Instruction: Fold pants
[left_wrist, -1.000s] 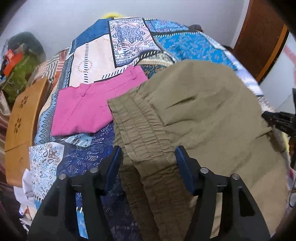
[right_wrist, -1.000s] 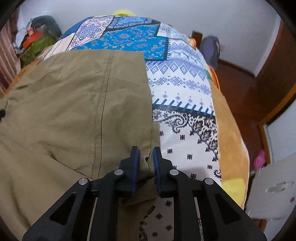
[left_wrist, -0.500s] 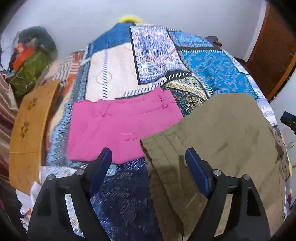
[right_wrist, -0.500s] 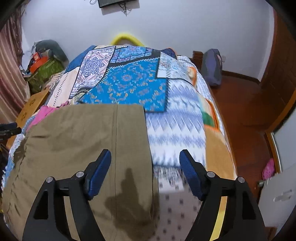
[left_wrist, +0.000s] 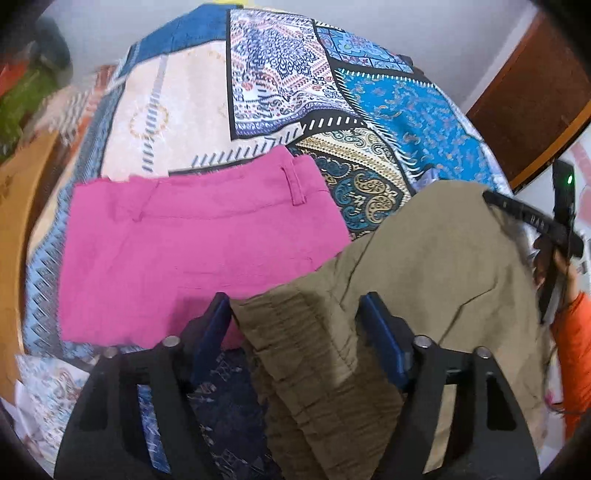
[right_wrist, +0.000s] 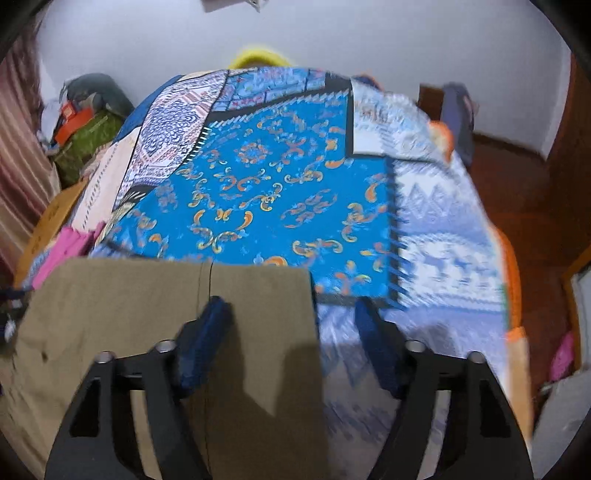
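Note:
Olive pants (left_wrist: 436, 266) lie folded on the patterned bedspread (left_wrist: 280, 74), gathered elastic waistband (left_wrist: 306, 354) nearest me. My left gripper (left_wrist: 295, 317) is open and empty, its jaws either side of the waistband above it. In the right wrist view the pants (right_wrist: 129, 306) fill the lower left, with a straight folded edge at the top. My right gripper (right_wrist: 291, 325) is open and empty above the pants' right corner. The right gripper also shows at the right edge of the left wrist view (left_wrist: 554, 229), held by a hand in an orange sleeve.
Folded pink pants (left_wrist: 192, 243) lie on the bed left of the olive pair. A wooden board (left_wrist: 14, 206) stands at the bed's left side. A pile of bags (right_wrist: 85, 122) sits at the far left corner. Wooden floor (right_wrist: 535, 206) and a door lie to the right.
My right gripper opened and let go of the pants' edge, then lifted back. My left gripper, open throughout, rose and drew back, then came lower toward the waistband.

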